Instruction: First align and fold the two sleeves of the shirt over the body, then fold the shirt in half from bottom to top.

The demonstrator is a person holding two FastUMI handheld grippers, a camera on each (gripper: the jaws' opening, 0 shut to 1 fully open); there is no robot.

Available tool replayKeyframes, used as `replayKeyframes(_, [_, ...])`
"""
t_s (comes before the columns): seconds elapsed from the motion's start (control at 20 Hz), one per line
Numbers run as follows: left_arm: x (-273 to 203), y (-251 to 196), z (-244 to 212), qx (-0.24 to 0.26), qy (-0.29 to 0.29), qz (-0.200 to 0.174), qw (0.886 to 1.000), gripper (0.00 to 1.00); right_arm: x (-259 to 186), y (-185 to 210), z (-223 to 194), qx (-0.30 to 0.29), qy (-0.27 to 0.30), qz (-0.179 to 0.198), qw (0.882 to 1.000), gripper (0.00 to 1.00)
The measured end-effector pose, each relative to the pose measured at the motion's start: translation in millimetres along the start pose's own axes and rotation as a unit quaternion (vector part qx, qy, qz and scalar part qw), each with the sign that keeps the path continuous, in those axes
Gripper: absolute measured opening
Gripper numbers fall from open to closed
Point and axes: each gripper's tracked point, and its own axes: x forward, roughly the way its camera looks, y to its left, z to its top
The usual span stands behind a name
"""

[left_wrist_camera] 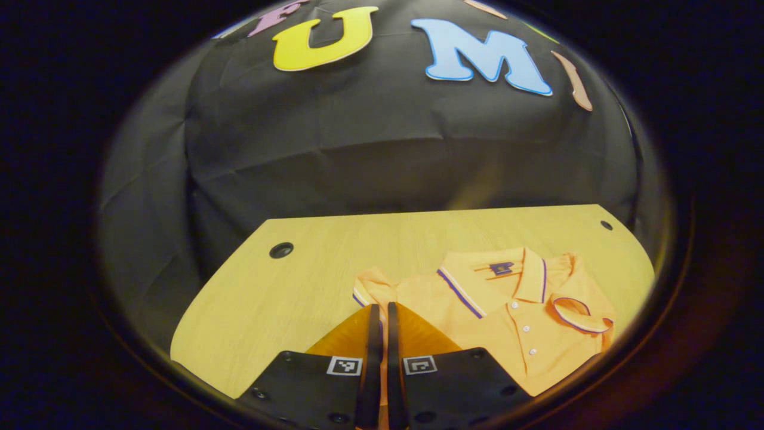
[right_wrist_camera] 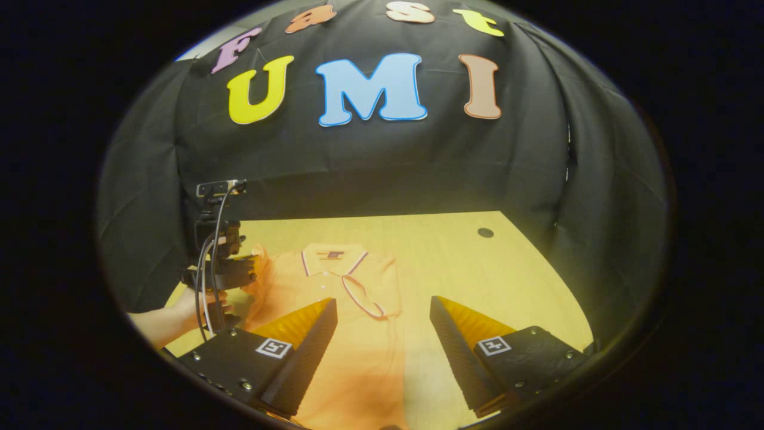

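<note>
An orange polo shirt (left_wrist_camera: 495, 310) lies face up on the wooden table (left_wrist_camera: 268, 298), collar toward the far wall. My left gripper (left_wrist_camera: 382, 307) is shut on the shirt's left sleeve (left_wrist_camera: 371, 286), whose cuff bunches just past the fingertips. The other sleeve (left_wrist_camera: 579, 313) lies folded over the chest. In the right gripper view a hand holds the left gripper (right_wrist_camera: 230, 272) at the raised sleeve (right_wrist_camera: 258, 266) on the shirt's (right_wrist_camera: 352, 358) left edge. The folded sleeve (right_wrist_camera: 363, 298) crosses the chest. My right gripper (right_wrist_camera: 382, 304) hangs open above the shirt's body with nothing between its fingers.
The table has a round cable hole near each far corner (left_wrist_camera: 281, 249) (left_wrist_camera: 606, 225) (right_wrist_camera: 485, 232). Black cloth walls close in behind and at both sides. Bare tabletop (right_wrist_camera: 507, 269) stretches to the right of the shirt in the right gripper view.
</note>
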Motion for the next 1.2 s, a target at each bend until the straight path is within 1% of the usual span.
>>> replayKeyframes(0.2, [5, -23, -12, 0.019, 0.018, -0.025, 0.999, 0.12, 3, -1, -4, 0.008, 0.001, -0.007, 1.0, 0.97])
replayKeyframes(0.3, [8, -32, -18, 0.03, 0.027, -0.033, 0.999, 0.13, 6, -3, -8, 0.015, 0.003, -0.007, 1.0, 0.97])
replayKeyframes(0.35, [9, -36, -22, 0.036, 0.034, -0.036, 0.998, 0.16, 5, -2, -10, 0.019, 0.006, -0.007, 1.0, 0.97])
replayKeyframes(0.45, [8, -44, -24, 0.041, 0.039, -0.045, 0.997, 0.16, 3, -4, -13, 0.024, 0.008, -0.006, 1.0, 0.97])
replayKeyframes(0.5, [7, -48, -26, 0.044, 0.041, -0.048, 0.997, 0.19, 3, -5, -16, 0.023, 0.01, -0.006, 1.0, 0.97])
replayKeyframes(0.6, [7, -54, -29, 0.052, 0.045, -0.053, 0.996, 0.21, 4, -7, -18, 0.023, 0.011, -0.006, 1.0, 0.97])
replayKeyframes(0.65, [7, -58, -31, 0.053, 0.047, -0.054, 0.996, 0.24, 5, -10, -20, 0.024, 0.01, -0.006, 1.0, 0.97])
replayKeyframes(0.7, [4, -60, -33, 0.053, 0.05, -0.052, 0.996, 0.3, 4, -13, -21, 0.025, 0.007, -0.006, 1.0, 0.97])
replayKeyframes(0.8, [-2, -65, -36, 0.046, 0.054, -0.058, 0.996, 0.37, 0, -20, -25, 0.023, 0.005, -0.008, 1.0, 0.97])
replayKeyframes(0.85, [-6, -67, -38, 0.042, 0.055, -0.06, 0.996, 0.59, -1, -22, -27, 0.023, 0.006, -0.007, 1.0, 0.97])
replayKeyframes(0.95, [-19, -68, -37, 0.036, 0.053, -0.06, 0.996, 0.76, -1, -26, -30, 0.023, 0.008, -0.006, 1.0, 0.97])
replayKeyframes(1.0, [-27, -69, -35, 0.032, 0.047, -0.063, 0.996, 0.82, -2, -29, -33, 0.022, 0.009, -0.005, 1.0, 0.97])
replayKeyframes(1.05, [-36, -69, -32, 0.026, 0.04, -0.068, 0.997, 0.84, -4, -31, -37, 0.019, 0.011, -0.004, 1.0, 0.97])
replayKeyframes(1.1, [-44, -70, -31, 0.021, 0.037, -0.071, 0.997, 0.83, -7, -32, -41, 0.016, 0.012, -0.003, 1.0, 0.97])
replayKeyframes(1.15, [-52, -68, -32, 0.014, 0.035, -0.074, 0.997, 0.91, -14, -31, -48, 0.015, 0.014, -0.001, 1.0, 0.97])
replayKeyframes(1.2, [-62, -67, -32, 0.007, 0.034, -0.075, 0.997, 0.96, -17, -31, -53, 0.014, 0.016, 0.003, 1.0, 0.97])
